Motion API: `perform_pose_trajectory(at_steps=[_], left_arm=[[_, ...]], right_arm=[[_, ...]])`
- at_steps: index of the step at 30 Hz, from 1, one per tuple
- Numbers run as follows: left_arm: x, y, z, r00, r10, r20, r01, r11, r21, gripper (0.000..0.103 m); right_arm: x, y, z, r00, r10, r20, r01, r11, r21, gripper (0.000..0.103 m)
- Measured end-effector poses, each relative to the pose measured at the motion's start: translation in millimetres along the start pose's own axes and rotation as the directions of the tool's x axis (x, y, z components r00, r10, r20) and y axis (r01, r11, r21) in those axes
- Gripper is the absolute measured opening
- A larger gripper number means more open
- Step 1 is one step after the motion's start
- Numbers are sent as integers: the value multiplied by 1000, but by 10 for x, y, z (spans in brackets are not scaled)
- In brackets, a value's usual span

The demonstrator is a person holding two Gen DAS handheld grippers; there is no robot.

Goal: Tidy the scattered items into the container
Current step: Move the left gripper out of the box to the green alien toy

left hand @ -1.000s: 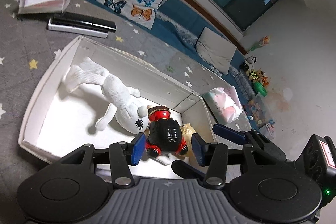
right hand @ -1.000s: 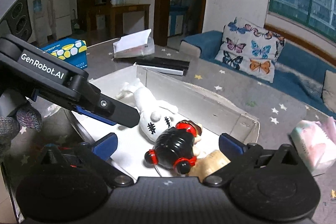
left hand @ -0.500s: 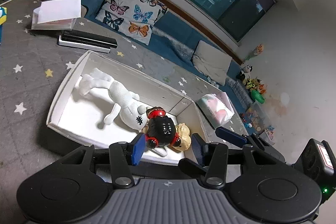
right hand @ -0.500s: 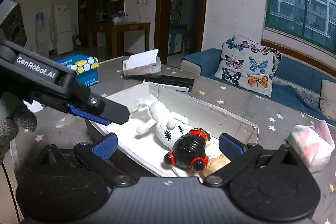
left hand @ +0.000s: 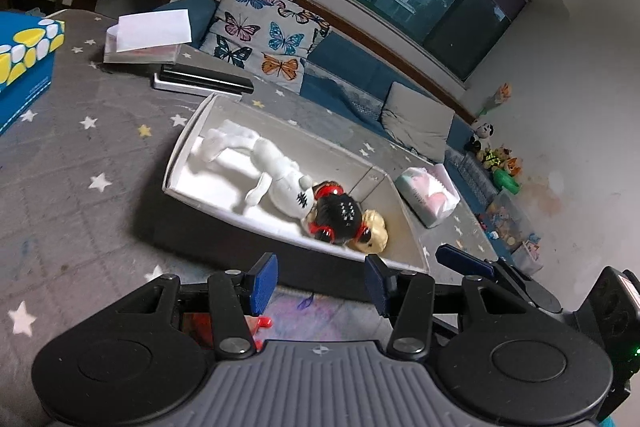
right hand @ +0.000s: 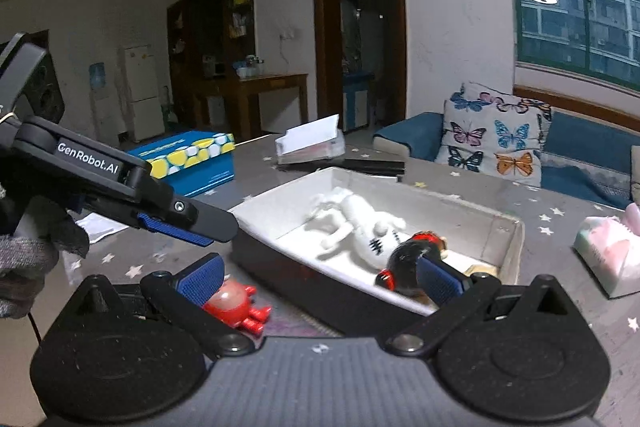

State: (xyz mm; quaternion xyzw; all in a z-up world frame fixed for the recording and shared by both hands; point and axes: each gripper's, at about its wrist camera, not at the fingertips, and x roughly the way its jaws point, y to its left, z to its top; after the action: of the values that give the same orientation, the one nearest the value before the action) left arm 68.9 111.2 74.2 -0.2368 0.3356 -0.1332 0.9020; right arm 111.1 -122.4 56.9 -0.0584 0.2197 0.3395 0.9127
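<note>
Right wrist view | left claw (right hand: 192, 227) arm | reads "GenRobot.AI"

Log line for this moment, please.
white cardboard box: three toys inside | small red toy figure: outside, on table | left gripper: jaws open, empty | right gripper: jaws open, empty

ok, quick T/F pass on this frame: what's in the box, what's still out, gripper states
1. The white plush doll lies inside the white box. True.
2. The red toy is in the box. False: it sits on the grey star cloth outside the box, near the right gripper.
3. The left gripper holds the black-haired doll. False: its fingers are open and empty; the doll lies in the box.
4. The right gripper's fingers are open. True.
5. The tissue pack is in the box. False: it lies outside, beside the box's end.
</note>
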Motion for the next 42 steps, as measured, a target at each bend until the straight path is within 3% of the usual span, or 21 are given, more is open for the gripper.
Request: perform_pose_trajectory(at_steps=[11,19,24,31,42], left_arm=[[-72,14,-325,999,14,-53,-12,999,34,51],[-24,96,-472,996,31,-85,-29,999,19,50],[14,138,-516,994,33,-103,-33,999,2,50],[45,170,-516,993,26,-111,-27,1000,-13,50],[130,225,-534,991,22,-135,-27,999,-37,50]], right_arm=[[-30,346,-300,992,96,-83,-101,994,-48,103],[148,434,-541,979,130,-154,-132,991,2,103],[234,411,-614,974,153,-166,-144,987,63,102],[350,401,-657,970,157,-187,-140,985,99,93],[468,385,-719,966,188,-176,-162,975,152,90]])
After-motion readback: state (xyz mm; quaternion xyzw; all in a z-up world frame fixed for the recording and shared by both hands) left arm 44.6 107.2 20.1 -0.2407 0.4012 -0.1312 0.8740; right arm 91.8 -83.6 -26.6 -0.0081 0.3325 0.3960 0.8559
